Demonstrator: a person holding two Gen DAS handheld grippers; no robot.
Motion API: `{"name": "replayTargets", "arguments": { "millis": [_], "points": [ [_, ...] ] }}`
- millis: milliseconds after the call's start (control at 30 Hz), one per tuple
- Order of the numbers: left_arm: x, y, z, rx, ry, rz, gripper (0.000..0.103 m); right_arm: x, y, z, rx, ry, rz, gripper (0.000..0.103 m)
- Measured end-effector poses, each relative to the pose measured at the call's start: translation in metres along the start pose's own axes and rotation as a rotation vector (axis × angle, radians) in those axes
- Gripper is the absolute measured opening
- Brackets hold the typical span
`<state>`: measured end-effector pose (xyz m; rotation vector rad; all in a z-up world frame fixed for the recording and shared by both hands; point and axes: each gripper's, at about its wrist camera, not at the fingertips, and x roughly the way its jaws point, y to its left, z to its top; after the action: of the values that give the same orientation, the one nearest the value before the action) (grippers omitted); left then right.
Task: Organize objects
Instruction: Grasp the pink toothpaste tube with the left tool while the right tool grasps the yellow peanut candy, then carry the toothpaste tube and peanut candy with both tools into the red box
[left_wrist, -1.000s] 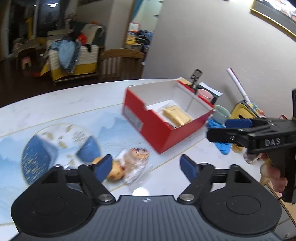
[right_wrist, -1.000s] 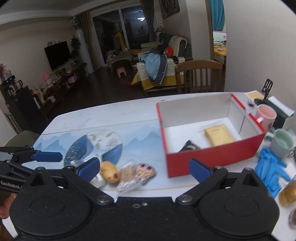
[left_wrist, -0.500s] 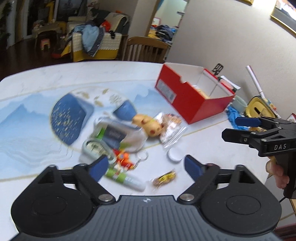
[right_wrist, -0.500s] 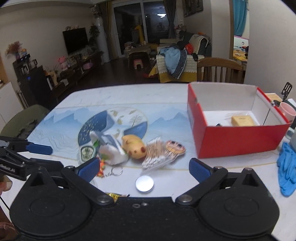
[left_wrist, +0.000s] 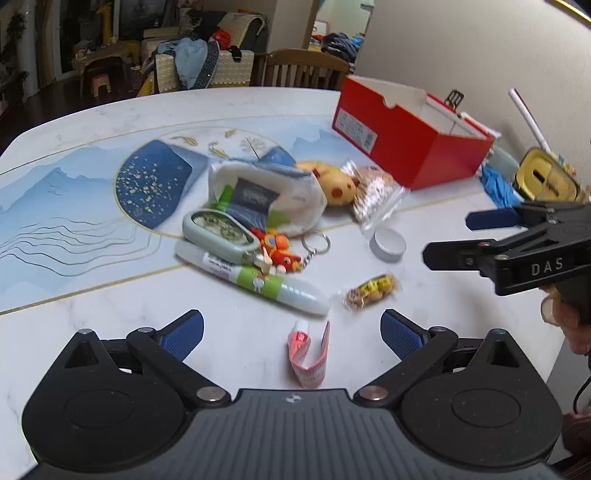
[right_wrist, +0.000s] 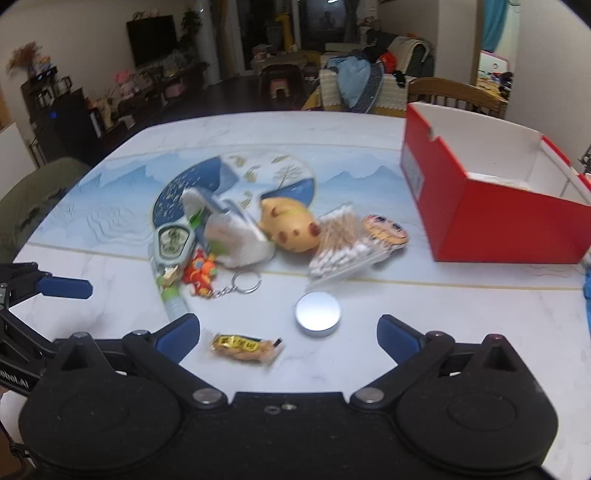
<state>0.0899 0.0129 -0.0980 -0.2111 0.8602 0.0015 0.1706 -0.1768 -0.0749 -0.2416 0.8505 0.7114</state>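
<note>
Left wrist view: my left gripper (left_wrist: 291, 330) is opening over a pink tube (left_wrist: 308, 350) on the bench (left_wrist: 92, 317); my right gripper (right_wrist: 288, 334) stands apart, red box (right_wrist: 491, 206) ahead-right.

Beyond the marble-patterned table (right_wrist: 461, 306): a wooden slat-backed chair (left_wrist: 303, 70), a clothes-heaped sofa (right_wrist: 365, 86), a wall-mounted black television (right_wrist: 150, 40).

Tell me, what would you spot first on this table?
The big red box stands open at the table's right end. Left of it lies a jumble: a yellow piggy toy, a bag of cotton swabs and an orange keychain. Nearer, a round silver tin sits alone, with both tongs open and empty.
</note>
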Motion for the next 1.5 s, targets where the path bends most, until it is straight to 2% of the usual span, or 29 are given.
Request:
{"name": "replayTargets", "arguments": {
  "millis": [333,600,800,1000,1100,1167,1267,1333,1367,1500],
  "points": [
    [0.021,-0.009,-0.016,0.062,0.033,0.031,0.102,0.038,0.026,-0.008,-0.06,0.081,-0.003,0.099],
    [0.032,-0.013,-0.023,0.117,0.039,0.061,0.102,0.056,0.027,-0.011,-0.048,0.129,-0.012,0.094],
    [0.037,-0.013,-0.027,0.123,0.049,0.059,0.102,0.062,0.027,-0.014,-0.039,0.143,-0.024,0.085],
    [0.038,-0.015,-0.026,0.114,0.045,0.047,0.1,0.06,0.029,-0.012,-0.072,0.127,-0.014,0.065],
    [0.037,-0.019,-0.026,0.137,0.039,0.059,0.088,0.059,0.031,-0.012,-0.091,0.118,-0.021,0.056],
    [0.036,-0.021,-0.025,0.156,0.036,0.062,0.072,0.058,0.031,-0.012,-0.097,0.115,-0.019,0.05],
    [0.034,-0.025,-0.024,0.182,0.039,0.077,0.056,0.056,0.031,-0.012,-0.097,0.11,-0.019,0.034],
    [0.033,-0.025,-0.023,0.185,0.043,0.076,0.041,0.055,0.03,-0.011,-0.087,0.111,-0.018,0.021],
    [0.033,-0.025,-0.023,0.184,0.045,0.074,0.033,0.055,0.029,-0.012,-0.083,0.111,-0.017,0.018],
    [0.032,-0.025,-0.021,0.177,0.054,0.059,0.027,0.05,0.027,-0.014,-0.087,0.11,-0.021,0.017]
  ]
}}
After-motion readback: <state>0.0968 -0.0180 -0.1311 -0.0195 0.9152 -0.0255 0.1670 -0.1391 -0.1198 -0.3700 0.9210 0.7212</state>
